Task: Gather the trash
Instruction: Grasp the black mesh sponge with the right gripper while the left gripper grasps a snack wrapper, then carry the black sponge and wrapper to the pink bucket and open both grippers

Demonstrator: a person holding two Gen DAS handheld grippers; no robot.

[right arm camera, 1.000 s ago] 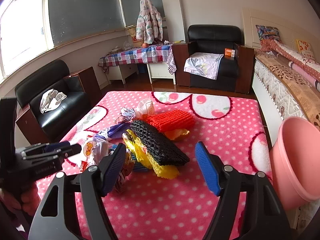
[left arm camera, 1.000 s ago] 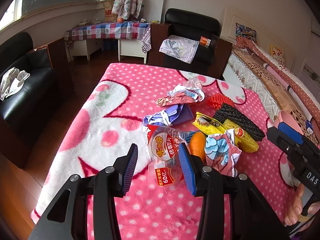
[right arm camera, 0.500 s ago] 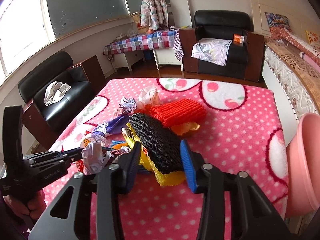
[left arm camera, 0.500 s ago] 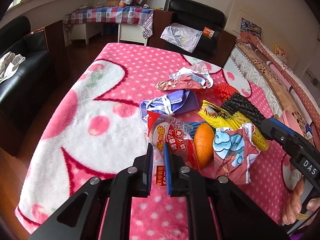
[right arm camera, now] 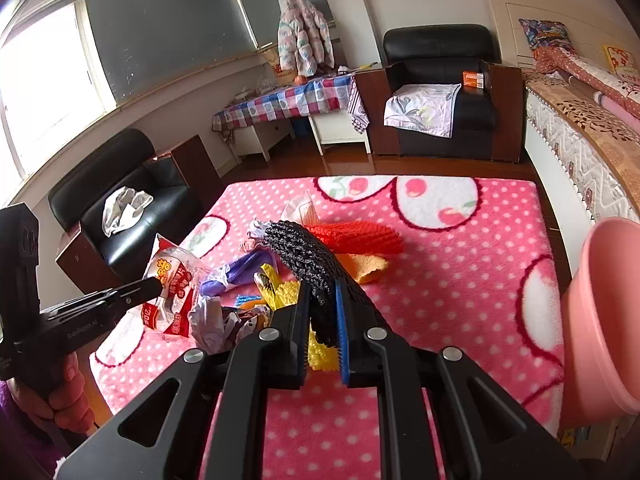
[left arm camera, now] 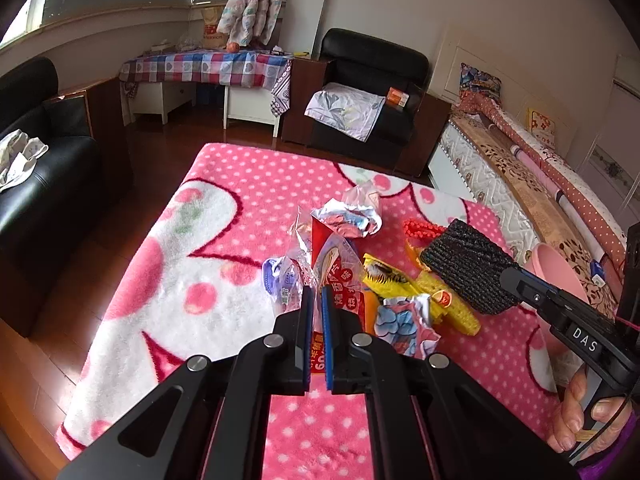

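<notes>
A heap of trash lies on a pink dotted blanket [left arm camera: 224, 208]. My left gripper [left arm camera: 316, 300] is shut on a red and clear snack bag [left arm camera: 334, 268] and holds it lifted off the blanket; the bag also shows in the right wrist view [right arm camera: 170, 284]. My right gripper [right arm camera: 323, 300] is shut on a black foam net [right arm camera: 304, 256] and lifts its near end; the net also shows in the left wrist view [left arm camera: 468, 264]. Under it lie a yellow foam net [right arm camera: 286, 294] and a red foam net [right arm camera: 360, 236]. A pink basin [right arm camera: 604, 320] stands at the right.
Crumpled wrappers [left arm camera: 348, 218], a purple bag [right arm camera: 234, 272], a yellow wrapper [left arm camera: 386, 280] and a blue cloud-print wrapper [left arm camera: 404, 324] lie in the heap. A black sofa [right arm camera: 120, 208] is left of the table, an armchair [right arm camera: 440, 92] behind, a bed [left arm camera: 540, 184] on the right.
Both grippers closed from wide open. The left one took the snack bag and raised it. The right one took the black foam net and lifted its end.
</notes>
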